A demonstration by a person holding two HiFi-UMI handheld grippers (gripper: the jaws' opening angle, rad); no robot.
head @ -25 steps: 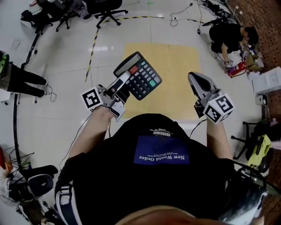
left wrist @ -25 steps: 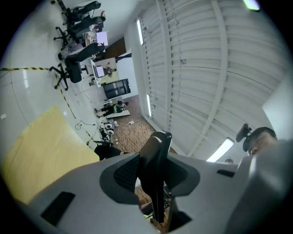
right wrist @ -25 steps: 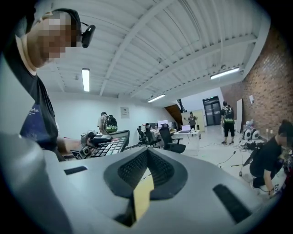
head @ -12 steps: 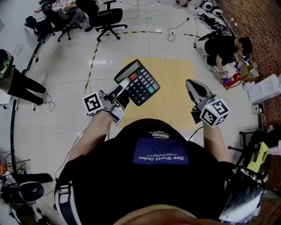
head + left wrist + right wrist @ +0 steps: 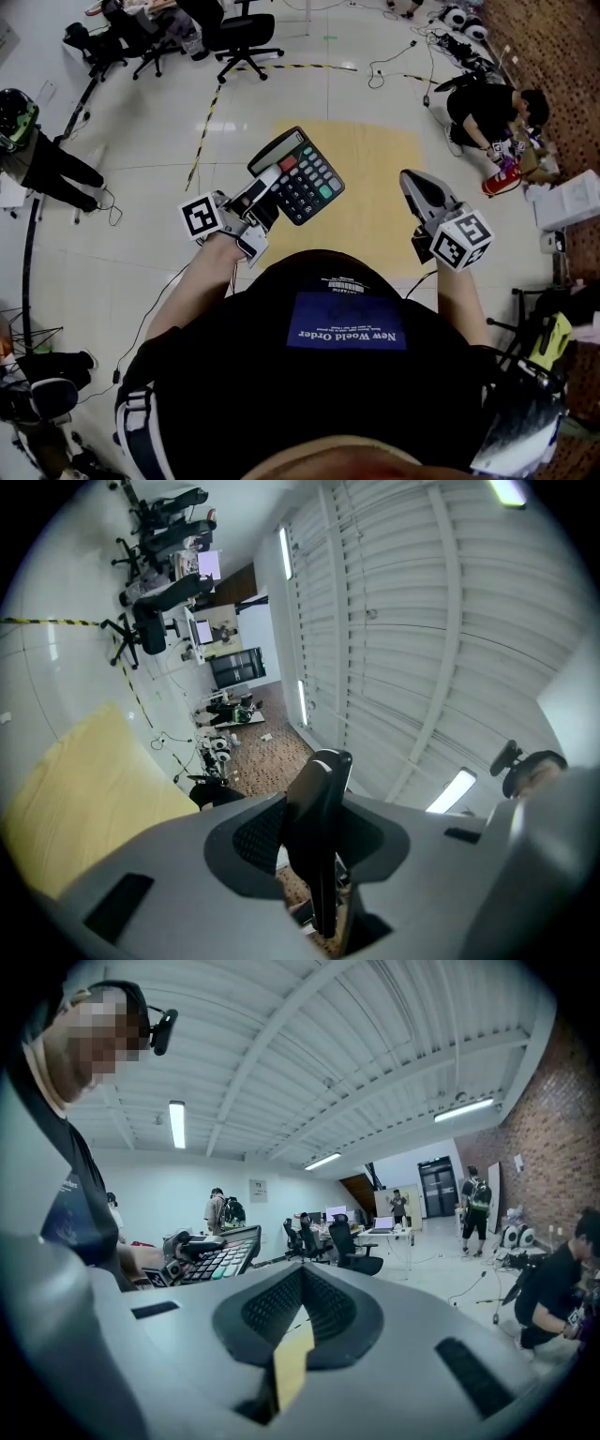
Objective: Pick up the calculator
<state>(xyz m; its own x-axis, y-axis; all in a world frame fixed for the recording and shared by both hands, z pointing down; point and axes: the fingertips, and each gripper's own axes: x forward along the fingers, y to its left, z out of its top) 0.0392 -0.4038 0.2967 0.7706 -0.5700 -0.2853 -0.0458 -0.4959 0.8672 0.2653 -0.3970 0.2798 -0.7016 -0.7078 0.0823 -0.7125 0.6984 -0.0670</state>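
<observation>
A black calculator [image 5: 300, 173] with a grey display, one red key and one green key hangs in the air above a yellow floor mat [image 5: 375, 178]. My left gripper [image 5: 267, 183] is shut on its near edge. In the left gripper view the calculator [image 5: 319, 836] shows edge-on, clamped between the jaws. My right gripper [image 5: 410, 176] is held apart at the right with its jaws together and nothing in them. From the right gripper view [image 5: 300, 1274] the calculator [image 5: 220, 1255] shows at the left, its keys facing up.
Office chairs [image 5: 246, 33] stand at the far end of the floor. A black-and-yellow tape line [image 5: 208, 108] runs left of the mat. A person [image 5: 487, 108] crouches at the right among cables. Another person [image 5: 47, 164] stands at the left.
Both grippers and the calculator keep their places. Only the head view has drifted a little.
</observation>
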